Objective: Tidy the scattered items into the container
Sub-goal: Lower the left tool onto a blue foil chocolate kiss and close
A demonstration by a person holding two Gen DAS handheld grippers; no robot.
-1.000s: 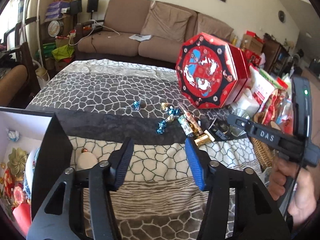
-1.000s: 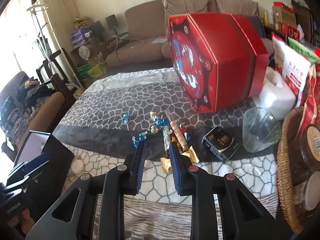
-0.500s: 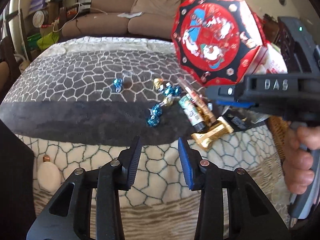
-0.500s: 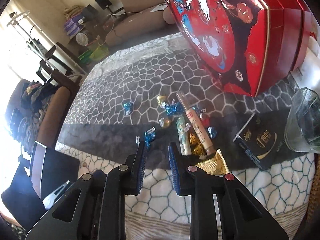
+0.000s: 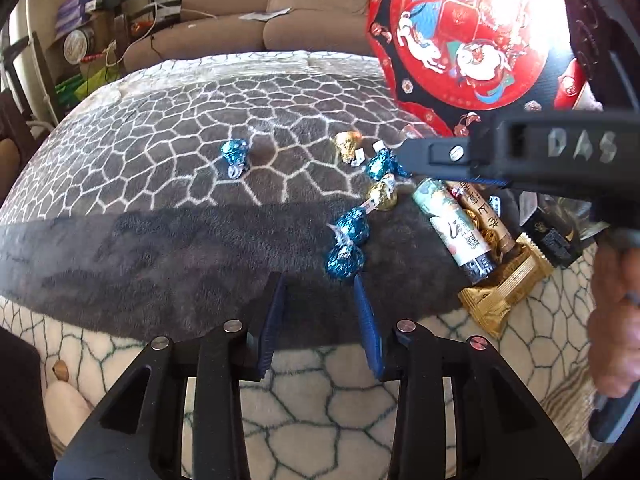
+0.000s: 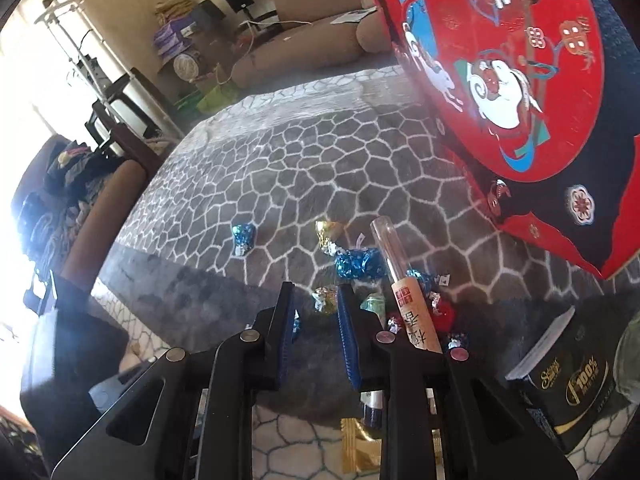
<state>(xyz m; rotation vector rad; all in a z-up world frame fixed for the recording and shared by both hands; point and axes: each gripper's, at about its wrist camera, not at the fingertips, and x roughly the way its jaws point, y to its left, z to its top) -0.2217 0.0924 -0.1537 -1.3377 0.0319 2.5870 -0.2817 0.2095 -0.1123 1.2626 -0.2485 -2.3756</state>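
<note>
Foil-wrapped candies lie scattered on the grey patterned blanket. My left gripper is open and empty, just short of two blue candies. A lone blue candy, gold candies and long snack packets lie beyond. My right gripper is open and empty, its fingers either side of a gold candy; its body also crosses the left wrist view. A blue candy and a tube packet lie nearby. The dark container's edge shows at the left.
A large red octagonal tin leans at the right, close above the candies. A black packet and a gold wrapper lie at the right. A brown sofa stands behind.
Both grippers have moved forward and down toward the candy pile. The left jaws have narrowed since a second ago. The right gripper now straddles a gold candy.
</note>
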